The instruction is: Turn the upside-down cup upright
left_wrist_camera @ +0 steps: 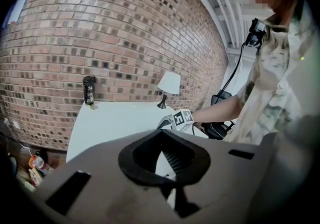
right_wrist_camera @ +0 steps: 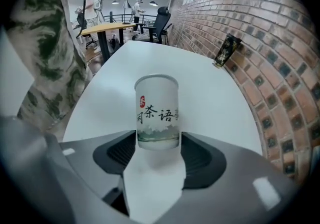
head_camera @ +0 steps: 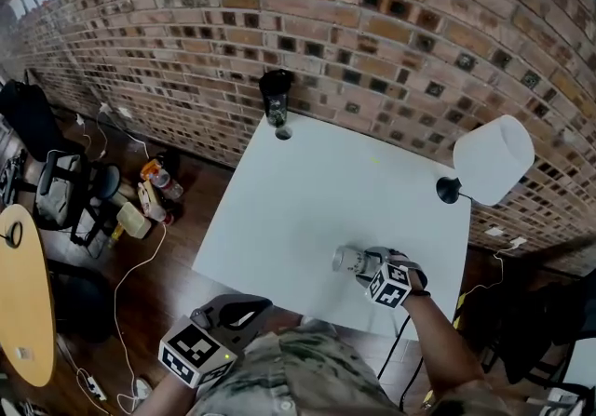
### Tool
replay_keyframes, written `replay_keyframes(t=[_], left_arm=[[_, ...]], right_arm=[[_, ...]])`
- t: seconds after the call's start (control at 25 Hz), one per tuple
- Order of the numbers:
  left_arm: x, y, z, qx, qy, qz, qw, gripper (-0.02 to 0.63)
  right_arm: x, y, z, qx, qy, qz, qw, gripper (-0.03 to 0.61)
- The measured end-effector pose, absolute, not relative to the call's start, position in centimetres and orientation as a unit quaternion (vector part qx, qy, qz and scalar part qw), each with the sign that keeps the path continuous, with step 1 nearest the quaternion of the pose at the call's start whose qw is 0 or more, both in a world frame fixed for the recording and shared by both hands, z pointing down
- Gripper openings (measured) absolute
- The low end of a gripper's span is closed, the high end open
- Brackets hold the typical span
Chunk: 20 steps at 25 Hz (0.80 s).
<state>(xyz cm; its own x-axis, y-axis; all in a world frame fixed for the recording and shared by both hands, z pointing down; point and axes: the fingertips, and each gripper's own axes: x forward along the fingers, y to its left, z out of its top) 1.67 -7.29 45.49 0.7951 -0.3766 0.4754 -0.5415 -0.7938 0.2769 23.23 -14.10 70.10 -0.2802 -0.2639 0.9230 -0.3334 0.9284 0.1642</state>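
A white cup (right_wrist_camera: 157, 113) with black characters and a red seal is framed between the jaws of my right gripper (right_wrist_camera: 157, 148). Its long side faces the right gripper view and its far end points away. In the head view the cup (head_camera: 346, 260) looks tipped over near the front right of the white table (head_camera: 307, 200), with my right gripper (head_camera: 358, 263) just right of it. The pads flank the cup's near end and a thin gap shows on the right side. My left gripper (head_camera: 244, 308) hangs off the table's front edge, jaws together and empty.
A black tumbler (head_camera: 276, 98) stands at the table's far left corner. A white-shaded lamp (head_camera: 492, 160) stands at the right edge. A brick wall runs behind. Bags, bottles and cables lie on the floor at left, beside a round wooden table (head_camera: 23, 302).
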Motion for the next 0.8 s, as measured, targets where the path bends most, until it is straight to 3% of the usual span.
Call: replay_keyframes(t=[0.36,0.6,0.8], left_arm=[[-0.1,-7.1,45.5,0.924,-0.261,0.188,0.208,0.006],[-2.0,-7.0,45.5,0.921,-0.272,0.183,0.210,0.006],[-3.3,-6.9,45.8,0.918,-0.279,0.184,0.214,0.006]], right_arm=[[18.4,-13.8,68.5,0.118,-0.786,0.001,0.607,0.350],[16.1,-14.1,69.8,0.086,-0.766,0.012,0.637,0.330],[15.6,-15.3,68.1,0.132,-0.791,0.013,0.597,0.318]])
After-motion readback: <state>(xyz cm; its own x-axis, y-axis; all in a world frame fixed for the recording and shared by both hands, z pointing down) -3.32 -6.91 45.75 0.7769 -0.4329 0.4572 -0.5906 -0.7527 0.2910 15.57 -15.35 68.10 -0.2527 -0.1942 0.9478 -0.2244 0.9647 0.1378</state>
